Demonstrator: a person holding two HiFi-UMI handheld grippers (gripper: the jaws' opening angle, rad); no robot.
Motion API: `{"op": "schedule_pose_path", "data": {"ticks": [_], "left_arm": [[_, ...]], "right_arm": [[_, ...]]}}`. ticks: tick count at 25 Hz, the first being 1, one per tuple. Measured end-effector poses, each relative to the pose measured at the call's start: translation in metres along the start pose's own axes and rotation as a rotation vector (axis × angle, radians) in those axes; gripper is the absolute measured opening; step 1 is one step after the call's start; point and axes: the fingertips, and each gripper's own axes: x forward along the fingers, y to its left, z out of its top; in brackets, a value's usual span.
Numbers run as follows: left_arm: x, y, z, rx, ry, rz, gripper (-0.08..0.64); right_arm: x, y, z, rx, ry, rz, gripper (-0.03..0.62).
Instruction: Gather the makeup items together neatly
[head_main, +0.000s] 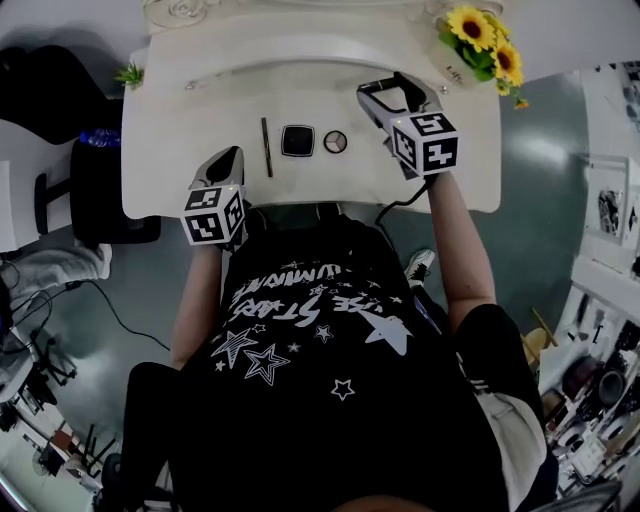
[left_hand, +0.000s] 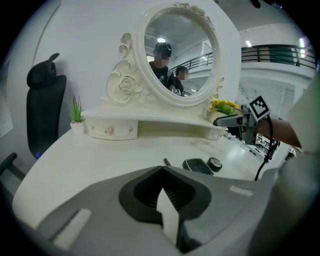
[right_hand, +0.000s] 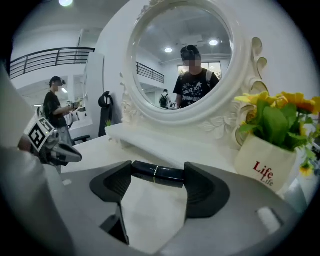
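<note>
Your right gripper (head_main: 392, 95) was clamped on a black lipstick (right_hand: 157, 174), with the pads pressing on its two ends so the tube lay crosswise between the jaws, held up above the desk (head_main: 180, 150). Your left gripper (head_main: 230, 158) had its jaws together with nothing in them, and it sat near the front edge of the desk. To the left of the right gripper the other makeup lay in a row: a round pot (head_main: 335, 141) nearest it, then a square compact (head_main: 297, 140), then a pencil (head_main: 267, 147) farthest off. The step in hand looked like adding the lipstick to that row, and the free spot was just beside the round pot, on the side facing the right gripper. An end-to-end hold on a smooth tube probably gave little bite, so you needed to keep the squeeze steady and avoid quick wrist turns on the way over. You did best to lower it until it rested on the desk before opening, since a round tube would likely roll if dropped. Turning it to lie the same way as the pencil would have kept the row tidy, and the left gripper could have steadied the pot if the lipstick nudged it.
</note>
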Motion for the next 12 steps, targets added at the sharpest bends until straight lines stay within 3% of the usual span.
{"op": "schedule_pose_path", "data": {"ticks": [12], "left_arm": [[-0.002,-0.029,-0.018,-0.043,0.000,0.052,0.002]], "right_arm": [[-0.016,0.048,-0.088,-0.205,0.153,0.310,0.356]]}}
